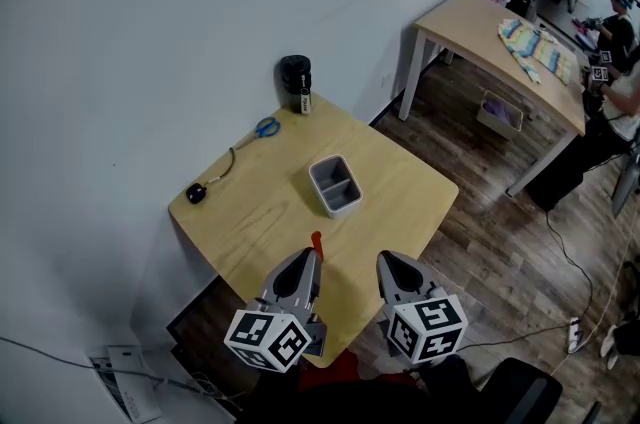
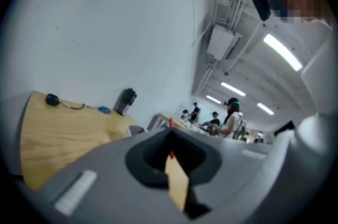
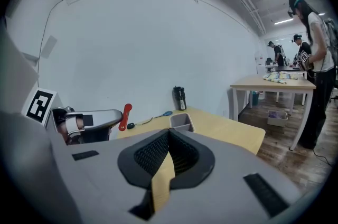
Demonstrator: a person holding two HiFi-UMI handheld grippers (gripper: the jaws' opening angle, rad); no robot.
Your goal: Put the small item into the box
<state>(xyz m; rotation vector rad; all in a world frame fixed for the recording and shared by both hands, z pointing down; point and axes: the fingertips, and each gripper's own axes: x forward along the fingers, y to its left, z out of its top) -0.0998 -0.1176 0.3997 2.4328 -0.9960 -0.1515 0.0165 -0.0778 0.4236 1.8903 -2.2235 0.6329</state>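
A grey two-compartment box (image 1: 335, 184) stands in the middle of the wooden table (image 1: 410, 187). My left gripper (image 1: 312, 257) hovers over the table's near edge, shut on a small red item (image 1: 317, 243) that sticks up from its tips. The right gripper view shows the same red item (image 3: 125, 116) at the end of the left gripper (image 3: 90, 121), with the box (image 3: 181, 122) beyond. In the left gripper view the red item (image 2: 170, 123) peeks out at the closed tips. My right gripper (image 1: 384, 259) is beside the left one, shut and empty.
A black bottle (image 1: 296, 84) stands at the table's far corner by the wall. Blue-handled scissors (image 1: 264, 127) and a small black object on a cord (image 1: 196, 194) lie along the left edge. A second table (image 1: 500, 47) with cloth and people stand at the far right.
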